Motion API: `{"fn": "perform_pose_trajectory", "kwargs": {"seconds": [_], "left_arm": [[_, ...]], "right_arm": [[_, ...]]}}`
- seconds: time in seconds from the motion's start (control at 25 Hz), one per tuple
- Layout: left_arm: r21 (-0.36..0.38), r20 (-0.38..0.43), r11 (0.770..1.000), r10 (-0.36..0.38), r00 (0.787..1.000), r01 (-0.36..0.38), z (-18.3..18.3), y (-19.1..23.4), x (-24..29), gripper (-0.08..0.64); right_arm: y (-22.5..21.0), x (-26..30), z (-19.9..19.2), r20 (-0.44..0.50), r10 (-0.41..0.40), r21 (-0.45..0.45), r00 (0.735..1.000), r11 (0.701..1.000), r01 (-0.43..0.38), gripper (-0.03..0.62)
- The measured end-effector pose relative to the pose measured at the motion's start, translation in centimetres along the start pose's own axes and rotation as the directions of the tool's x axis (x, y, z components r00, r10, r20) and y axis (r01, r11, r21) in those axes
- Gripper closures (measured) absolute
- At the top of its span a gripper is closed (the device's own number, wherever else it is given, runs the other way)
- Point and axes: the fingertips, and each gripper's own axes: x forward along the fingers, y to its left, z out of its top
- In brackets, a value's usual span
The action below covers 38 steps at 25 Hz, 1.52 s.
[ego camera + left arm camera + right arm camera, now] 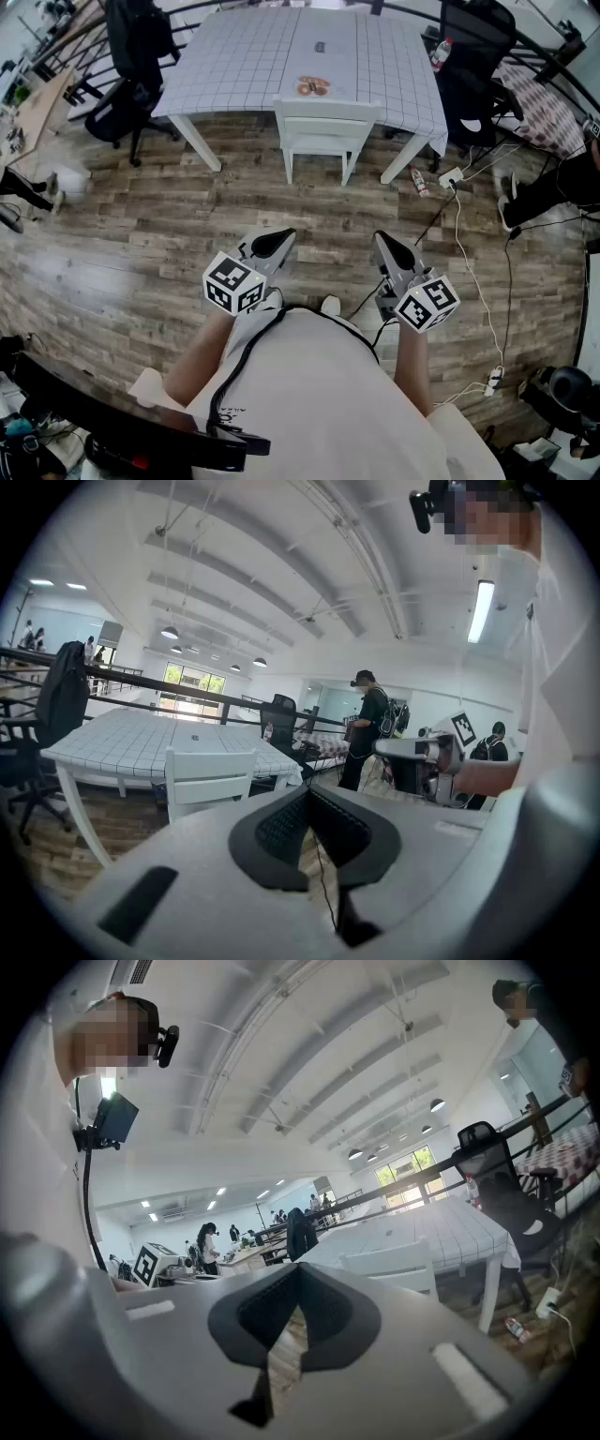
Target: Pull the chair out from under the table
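Head view, approach stage. The left tool (278,240) and the right tool (386,246) are held side by side in front of the person's body. Each has its jaws fully together with nothing between them, as is confirmed in the left gripper view and the right gripper view. Both tools are pointed forward and slightly downward towards the chair (323,131), which stands well ahead of them and is touched by neither. The closed jaws are judged to be a carrying posture only: no hold has been taken, and the jaws would have to be opened before any part could be gripped.

The chair is set upright on its legs, ahead of and between the two tools, tucked against the near edge of the worktop (234,56). Its backrest is turned towards the tools and its seat is directed away from them, beneath the worktop. How far the seat reaches under is hidden from above; it is probably only part-way. The top rail of the backrest, taken as the chair's long axis, lies crosswise to the tools' pointing direction and parallel to the worktop edge. That rail is thus presented as the nearest hold, and the pull is judged to run straight back across the wooden floor (141,234) towards the tools.
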Motion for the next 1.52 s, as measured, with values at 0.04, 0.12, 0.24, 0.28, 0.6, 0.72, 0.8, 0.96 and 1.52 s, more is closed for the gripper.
{"fn": "perform_pose_trajectory", "kwargs": {"seconds": [0.04, 0.12, 0.24, 0.28, 0.6, 0.72, 0.8, 0.96, 1.52], "left_arm": [[-0.002, 0.003, 1.000, -0.002, 1.000, 0.002, 0.1, 0.1, 0.1, 0.552], [-0.002, 0.009, 1.000, -0.004, 1.000, 0.004, 0.3, 0.4, 0.1, 0.552], [0.008, 0.012, 1.000, -0.005, 1.000, 0.005, 0.3, 0.7, -0.3, 0.552], [0.014, 0.012, 1.000, -0.005, 1.000, 0.005, 0.3, 0.8, -0.5, 0.552], [0.026, 0.008, 0.999, 0.024, 1.000, -0.024, 0.2, 3.4, -1.9, 0.552], [0.023, 0.018, 1.000, 0.019, 1.000, -0.020, 0.5, 4.3, -2.7, 0.552], [0.022, 0.025, 1.000, 0.017, 1.000, -0.017, 0.6, 4.8, -3.2, 0.552], [0.024, 0.026, 1.000, 0.014, 1.000, -0.015, 0.5, 6.1, -4.6, 0.552], [0.073, -0.005, 0.997, -0.034, 0.999, 0.034, -0.9, 12.3, -11.2, 0.552]], "right_arm": [[0.0, 0.2, 0.1, 0.002, 0.001, -0.003, 1.000, 1.000, -0.001, 0.588], [0.1, 0.5, 0.1, 0.004, 0.001, -0.006, 1.000, 1.000, -0.001, 0.588], [0.3, 0.6, -0.1, 0.005, -0.008, -0.008, 1.000, 1.000, 0.008, 0.588], [0.4, 0.6, -0.2, 0.006, -0.013, -0.009, 1.000, 1.000, 0.013, 0.588], [2.0, 1.5, -0.4, -0.014, -0.023, -0.056, 1.000, 0.998, 0.022, 0.586], [2.9, 2.1, -0.2, 0.003, -0.002, -0.047, 1.000, 0.999, 0.002, 0.588], [3.5, 2.5, -0.2, 0.015, 0.011, -0.015, 1.000, 1.000, -0.010, 0.587], [4.7, 3.4, -1.1, -0.004, -0.020, -0.030, 1.000, 0.999, 0.020, 0.584], [9.0, 8.1, -2.0, 0.066, -0.135, -0.007, 0.989, 0.991, 0.136, 0.584]]}}
